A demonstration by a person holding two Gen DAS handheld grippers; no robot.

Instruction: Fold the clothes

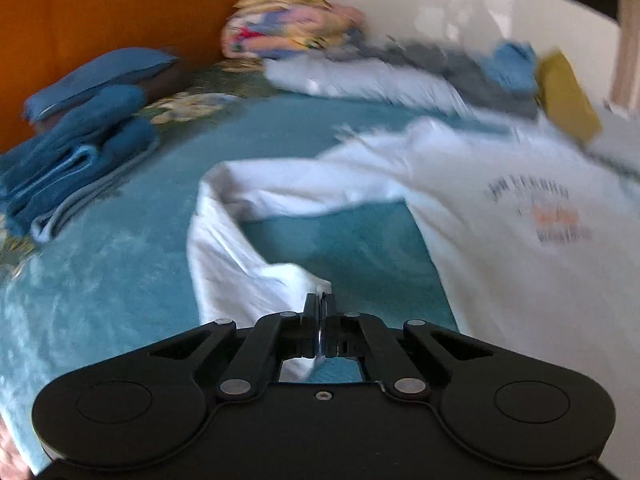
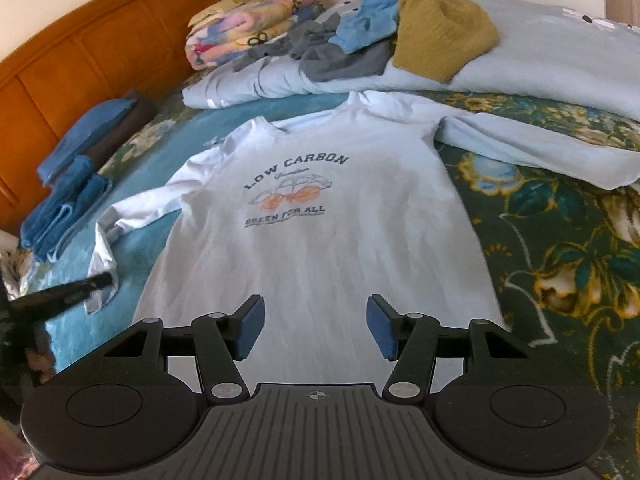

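A bed with an orange wooden headboard (image 2: 80,48) and a teal plush blanket (image 1: 120,260) filled the room, with unfolded garments heaped near the far wall, among them a mustard knitted sweater (image 2: 440,32). A stack of folded blue towels (image 2: 64,208) sat at the left edge, clear of the work.

A white long-sleeved T-shirt printed "LOW CARBON" (image 2: 320,248) lay face up and flat across the blanket, collar toward the far heap, hem toward the person, its long axis running straight away from the right gripper (image 2: 316,330). That gripper hovered just above the hem at the middle of the shirt, its blue-padded jaws apart and nothing between them.

The left gripper (image 1: 320,312) was pinched shut on the cuff of the shirt's left sleeve (image 1: 256,280), which trailed out sideways onto the blanket and curled back toward the body. The left-wrist view was blurred.

The sleeve lay to the left of the shirt's body, so the left hand was the nearer one, and the likely next move was to carry the cuff rightward across the chest.
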